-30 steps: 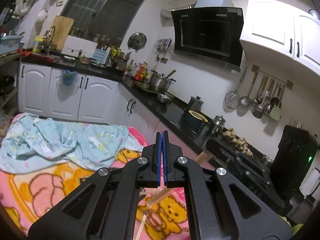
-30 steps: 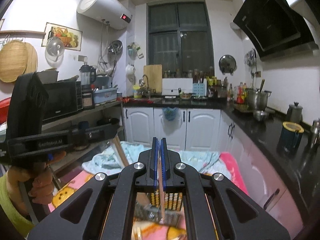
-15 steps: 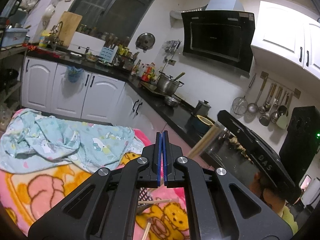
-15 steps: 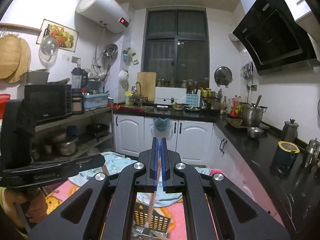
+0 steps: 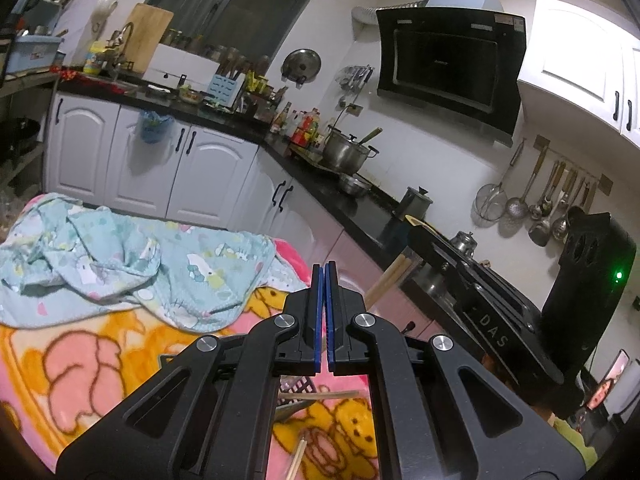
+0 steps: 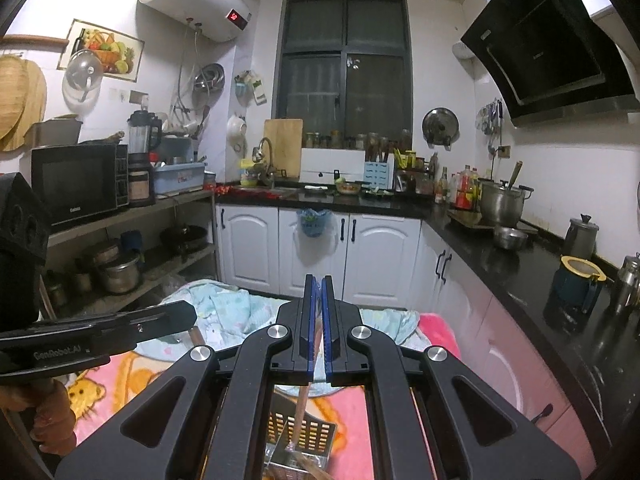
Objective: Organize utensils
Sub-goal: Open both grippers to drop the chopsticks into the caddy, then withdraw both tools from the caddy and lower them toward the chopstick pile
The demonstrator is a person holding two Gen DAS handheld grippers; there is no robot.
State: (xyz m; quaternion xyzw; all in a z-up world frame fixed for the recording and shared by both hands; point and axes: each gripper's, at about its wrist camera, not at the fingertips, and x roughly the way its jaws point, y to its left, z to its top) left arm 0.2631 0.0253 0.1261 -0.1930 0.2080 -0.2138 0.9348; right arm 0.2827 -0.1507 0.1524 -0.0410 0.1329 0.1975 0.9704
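Note:
My right gripper (image 6: 319, 286) is shut on the wooden handle (image 6: 301, 412) of a utensil that hangs down over a perforated metal utensil holder (image 6: 320, 436). In the left wrist view that gripper (image 5: 418, 238) comes in from the right, with the same handle (image 5: 386, 282) slanting down behind my left gripper (image 5: 323, 280). The left gripper's blue pads are pressed together with nothing showing between them. Loose chopsticks (image 5: 320, 395) lie on the pink blanket (image 5: 80, 360) below it. In the right wrist view a brown wooden piece (image 6: 196, 335) shows under the left gripper (image 6: 186, 314); whether it is held I cannot tell.
A crumpled light-blue towel (image 5: 132, 268) lies on the far part of the blanket. A black counter (image 6: 500, 260) with pots and kettles runs along the right over white cabinets. An open shelf (image 6: 120, 216) with a microwave and pans stands on the left.
Both grippers have moved forward and sunk a little. The right gripper with its wooden handle has come into the left wrist view from the right. Both stay shut.

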